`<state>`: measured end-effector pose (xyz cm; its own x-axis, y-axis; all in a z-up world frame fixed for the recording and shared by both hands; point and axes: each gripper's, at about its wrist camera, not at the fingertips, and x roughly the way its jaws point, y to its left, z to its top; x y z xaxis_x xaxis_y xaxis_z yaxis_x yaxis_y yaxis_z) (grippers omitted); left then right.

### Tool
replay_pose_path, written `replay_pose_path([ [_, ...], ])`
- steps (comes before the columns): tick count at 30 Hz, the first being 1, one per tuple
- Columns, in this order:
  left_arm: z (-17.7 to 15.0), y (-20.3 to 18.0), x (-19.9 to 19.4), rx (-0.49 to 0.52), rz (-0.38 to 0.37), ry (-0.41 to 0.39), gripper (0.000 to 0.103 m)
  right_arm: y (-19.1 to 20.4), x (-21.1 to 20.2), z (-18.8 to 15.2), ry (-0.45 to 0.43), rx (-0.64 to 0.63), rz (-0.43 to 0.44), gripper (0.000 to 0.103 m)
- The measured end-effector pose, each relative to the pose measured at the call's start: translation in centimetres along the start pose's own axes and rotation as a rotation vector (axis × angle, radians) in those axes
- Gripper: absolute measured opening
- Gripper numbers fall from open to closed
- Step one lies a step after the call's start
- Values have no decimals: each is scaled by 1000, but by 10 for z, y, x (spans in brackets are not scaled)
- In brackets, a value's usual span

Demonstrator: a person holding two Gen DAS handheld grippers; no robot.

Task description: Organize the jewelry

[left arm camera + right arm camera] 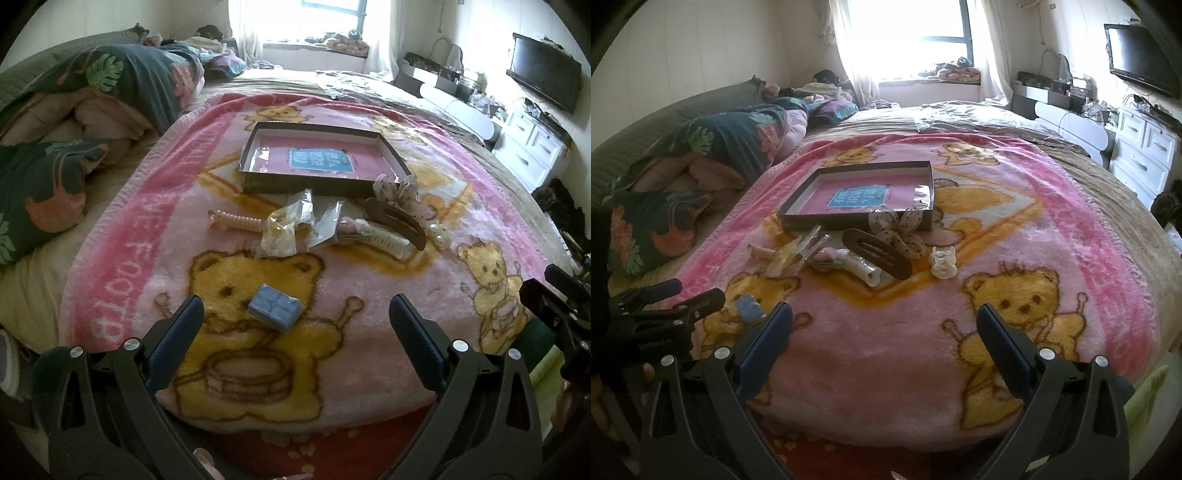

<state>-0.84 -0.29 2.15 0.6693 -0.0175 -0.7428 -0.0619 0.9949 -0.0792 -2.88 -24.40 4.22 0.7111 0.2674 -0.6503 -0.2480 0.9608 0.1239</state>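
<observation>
Both grippers spread wide and grasping nothing, low over the near end of a pink bear blanket (369,295) on a bed. Left gripper (295,325) with its fingers (183,332) either side of a small blue box (275,306), not touching it; box lying on a bear print, well nearer than the tray (321,184). Right gripper (884,332) over bare blanket to the right of the box, fingers (1001,339) released.

Shallow dark tray with a pink floor and blue label at the blanket's middle, holding no loose jewelry. Just in front of the tray, a scatter of pieces: spotted bow (895,230) leaning against the tray's near right wall; brown clip (877,258) just in front of the bow; white clip (860,271) beside the brown one, partly under it; small clear claw clip (942,262) right of those, apart; two clear bags (295,225) in front of the tray's near wall; ribbed pink clip (236,221) left of the bags. Dark leafy quilt (92,92) bunched well left of the tray.
</observation>
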Motion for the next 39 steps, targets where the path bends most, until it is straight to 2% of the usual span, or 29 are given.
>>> replay_pose_path([
  [29,-2,-1,-1,-2,-1,-6,94,10,-4,3,-4,-14,20,99],
  [39,3,21,0,-65,20,-11,94,23,13,13,25,-65,67,99],
])
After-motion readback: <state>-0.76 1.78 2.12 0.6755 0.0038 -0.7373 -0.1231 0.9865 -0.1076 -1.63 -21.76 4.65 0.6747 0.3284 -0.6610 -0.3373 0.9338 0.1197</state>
